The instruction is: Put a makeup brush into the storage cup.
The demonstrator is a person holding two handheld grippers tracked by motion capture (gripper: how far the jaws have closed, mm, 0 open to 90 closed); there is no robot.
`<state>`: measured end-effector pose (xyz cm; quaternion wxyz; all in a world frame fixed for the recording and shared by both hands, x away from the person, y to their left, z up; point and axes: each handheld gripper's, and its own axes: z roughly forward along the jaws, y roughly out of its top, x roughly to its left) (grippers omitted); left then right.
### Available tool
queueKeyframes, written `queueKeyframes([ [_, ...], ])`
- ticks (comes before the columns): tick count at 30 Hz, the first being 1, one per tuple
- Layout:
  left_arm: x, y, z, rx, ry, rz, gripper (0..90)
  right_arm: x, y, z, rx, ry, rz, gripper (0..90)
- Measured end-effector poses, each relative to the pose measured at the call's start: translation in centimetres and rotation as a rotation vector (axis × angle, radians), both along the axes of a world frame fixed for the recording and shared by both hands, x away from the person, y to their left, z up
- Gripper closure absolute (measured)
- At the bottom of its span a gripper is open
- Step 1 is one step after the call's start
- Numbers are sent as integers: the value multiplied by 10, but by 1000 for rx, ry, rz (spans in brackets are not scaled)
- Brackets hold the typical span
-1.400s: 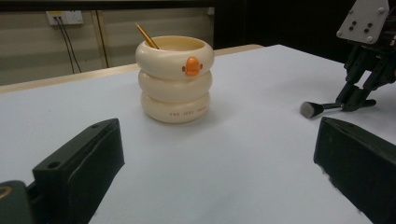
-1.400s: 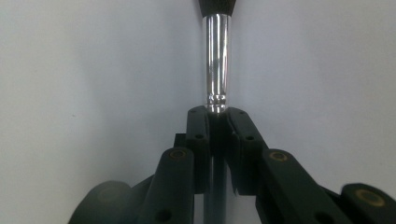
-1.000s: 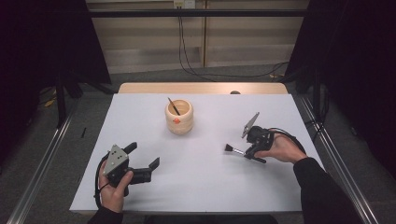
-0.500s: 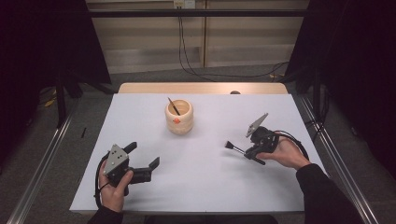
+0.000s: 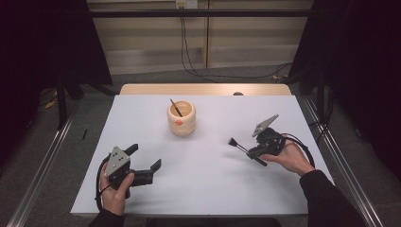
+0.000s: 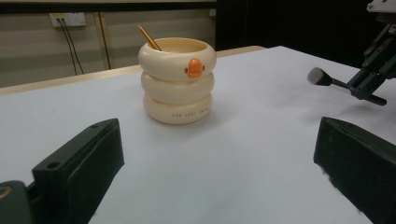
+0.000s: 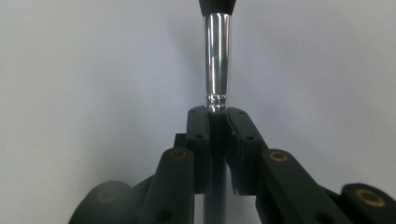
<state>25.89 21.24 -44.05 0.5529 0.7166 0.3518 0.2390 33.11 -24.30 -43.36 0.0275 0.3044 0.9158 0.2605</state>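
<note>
At 7 o'clock the left gripper (image 5: 144,171) rests low on the table (image 5: 208,189), jaws wide apart and holding nothing. The cup (image 5: 181,118) stands at 12 o'clock. At 3 o'clock the right gripper (image 5: 253,152) clamps a brush (image 5: 239,145), bristles toward the cup, path clear.

Black brush head on silver metal ferrule (image 7: 217,56) cut off by top edge; small dark print on cream ringed ceramic cup (image 6: 177,79) too blurred to read.
</note>
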Motion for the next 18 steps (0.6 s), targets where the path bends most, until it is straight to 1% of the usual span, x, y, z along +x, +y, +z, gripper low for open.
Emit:
queueKeyframes([
  [1,0,0,0,5,1,2,16,0,-1,0,7,-9,-4,802],
  [4,0,-2,0,3,2,-5,16,-1,0,-2,20,-16,-8,802],
  [5,0,-2,0,6,0,-4,16,0,1,-3,24,-28,4,803],
  [6,1,-1,0,11,0,-6,16,0,2,-4,33,-38,-1,802],
  [8,1,-1,-1,10,-1,-6,15,-1,3,-4,75,-50,-3,803],
  [10,0,0,-1,12,-3,-3,15,-2,3,-4,90,-62,-15,803],
  [12,0,0,-1,14,-2,-2,15,-2,3,-5,114,-89,-15,803],
  [13,0,0,-1,8,-2,-1,15,-3,2,-4,118,-80,-28,803],
  [14,-1,0,0,11,-5,-1,15,-3,2,-3,113,-88,-26,803],
  [15,-1,0,0,5,-5,-5,15,-3,2,-3,124,-95,-22,803],
  [16,-1,1,0,9,-6,-3,15,-3,2,-3,146,-108,-16,803],
  [17,0,1,0,7,-5,-2,15,-4,1,-1,159,-103,-31,803],
  [18,-1,1,0,12,-4,2,15,-4,1,0,158,-114,-30,803],
])
